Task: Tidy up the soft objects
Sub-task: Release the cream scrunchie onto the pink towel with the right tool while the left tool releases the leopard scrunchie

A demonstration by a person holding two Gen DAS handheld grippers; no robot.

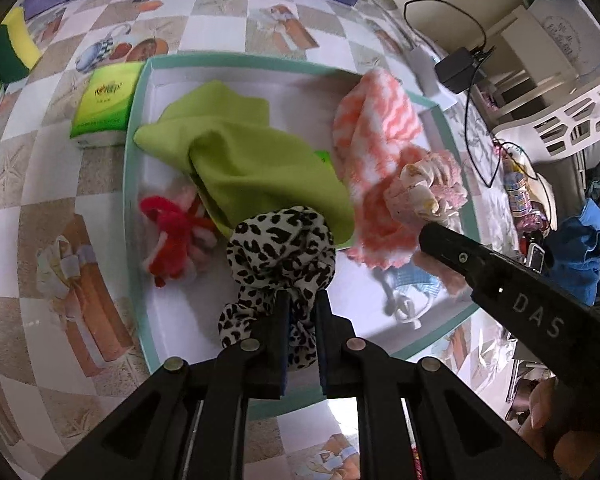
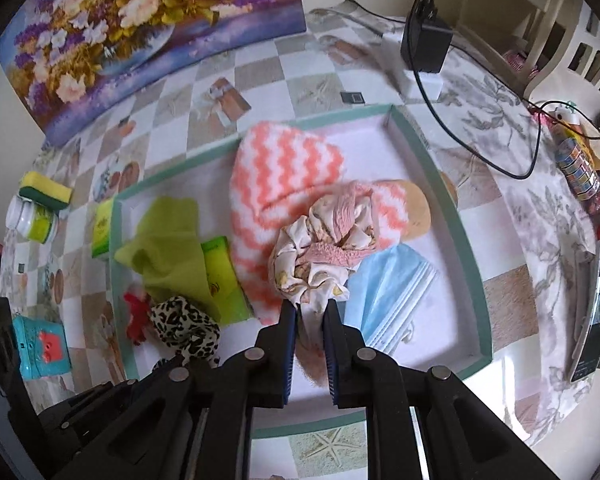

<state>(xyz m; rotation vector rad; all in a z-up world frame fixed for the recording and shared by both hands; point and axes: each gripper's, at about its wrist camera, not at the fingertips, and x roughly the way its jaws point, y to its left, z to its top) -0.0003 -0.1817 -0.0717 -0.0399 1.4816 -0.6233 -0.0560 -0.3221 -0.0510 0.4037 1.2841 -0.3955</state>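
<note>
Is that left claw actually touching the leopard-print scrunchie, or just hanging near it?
Touching. In the left wrist view the left claw has both fingers pressed against the leopard-print scrunchie, with its fabric pinched in the narrow gap between them, above the tray.

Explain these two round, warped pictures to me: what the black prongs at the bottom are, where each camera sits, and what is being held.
There is no robot. A person holds a hand-held gripper in each hand, each with a fisheye camera looking along its two fingers. The left hand-held gripper pinches a leopard-print scrunchie. The right hand-held gripper pinches a cream floral scrunchie. Both hang over a teal-rimmed tray on a checked tablecloth. In the tray lie a green cloth, a coral zigzag towel and a blue face mask.
</note>
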